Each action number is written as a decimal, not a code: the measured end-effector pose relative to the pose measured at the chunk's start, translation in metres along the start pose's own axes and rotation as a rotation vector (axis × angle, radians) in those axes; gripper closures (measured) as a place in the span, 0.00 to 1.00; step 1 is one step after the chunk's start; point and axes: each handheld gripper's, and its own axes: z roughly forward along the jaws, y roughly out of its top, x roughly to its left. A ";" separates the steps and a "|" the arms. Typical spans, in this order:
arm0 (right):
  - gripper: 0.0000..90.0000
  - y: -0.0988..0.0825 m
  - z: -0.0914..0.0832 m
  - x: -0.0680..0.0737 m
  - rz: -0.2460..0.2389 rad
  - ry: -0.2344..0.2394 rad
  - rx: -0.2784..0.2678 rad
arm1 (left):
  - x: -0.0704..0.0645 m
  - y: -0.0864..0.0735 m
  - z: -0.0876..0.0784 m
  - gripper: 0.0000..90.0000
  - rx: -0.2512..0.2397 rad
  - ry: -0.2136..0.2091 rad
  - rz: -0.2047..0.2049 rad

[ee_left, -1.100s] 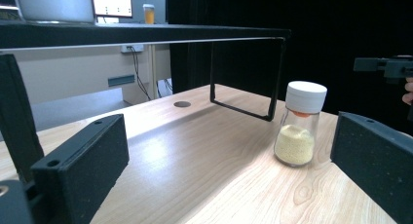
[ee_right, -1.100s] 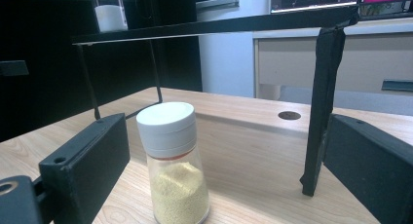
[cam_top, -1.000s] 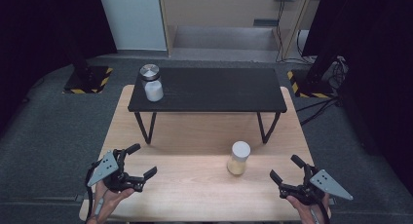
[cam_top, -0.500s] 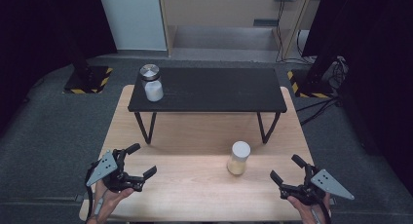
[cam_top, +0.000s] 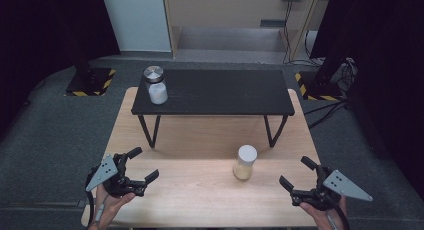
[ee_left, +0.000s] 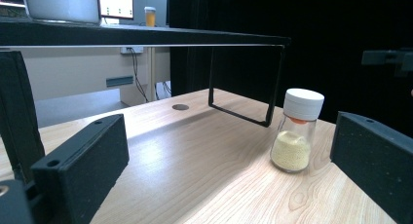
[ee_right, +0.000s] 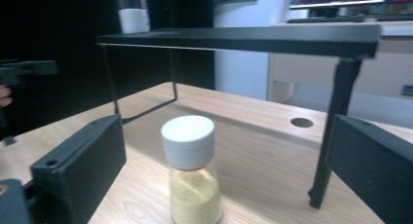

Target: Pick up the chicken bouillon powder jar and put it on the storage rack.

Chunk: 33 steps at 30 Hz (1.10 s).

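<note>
A small glass jar of yellow grains with a white cap [cam_top: 245, 162] [ee_left: 297, 130] [ee_right: 191, 168] stands upright on the wooden table [cam_top: 200, 190], right of centre. My left gripper [cam_top: 140, 165] is open near the table's front left corner, well apart from the jar. At the front right my right gripper [cam_top: 297, 173] is also open, a short way right of the jar. In the right gripper view the jar stands ahead, between the two black jaws and apart from them. A second jar with a metal lid and white contents [cam_top: 156, 85] [ee_right: 132, 12] rests on the black shelf [cam_top: 215, 92].
The black shelf [ee_left: 146, 36] [ee_right: 243, 36] stands on thin metal legs [cam_top: 150, 130] over the back half of the table. A round hole [ee_left: 180, 107] [ee_right: 301, 122] is in the tabletop. Grey floor surrounds the table, with cables at the right [cam_top: 325, 105].
</note>
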 end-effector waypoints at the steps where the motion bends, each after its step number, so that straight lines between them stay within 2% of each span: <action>1: 0.02 0.007 0.001 -0.001 -0.015 0.010 0.013 | 0.000 0.000 0.000 0.00 0.001 0.001 0.001; 4: 0.02 0.022 0.008 -0.004 -0.051 0.031 0.048 | 0.000 0.000 0.000 0.00 0.003 -0.002 0.003; 10: 0.03 0.038 0.031 -0.006 -0.072 0.065 0.131 | 0.000 0.000 0.001 0.00 0.007 -0.003 0.004; 13: 0.03 0.036 0.046 -0.007 -0.069 0.074 0.166 | 0.000 0.000 0.001 0.00 0.008 0.005 0.008; 19: 0.03 0.032 0.066 -0.007 -0.062 0.093 0.213 | 0.000 0.000 0.001 0.00 0.009 0.001 0.006; 33: 0.04 0.019 0.101 -0.006 -0.053 0.107 0.254 | 0.000 0.000 0.001 0.00 0.009 0.000 0.003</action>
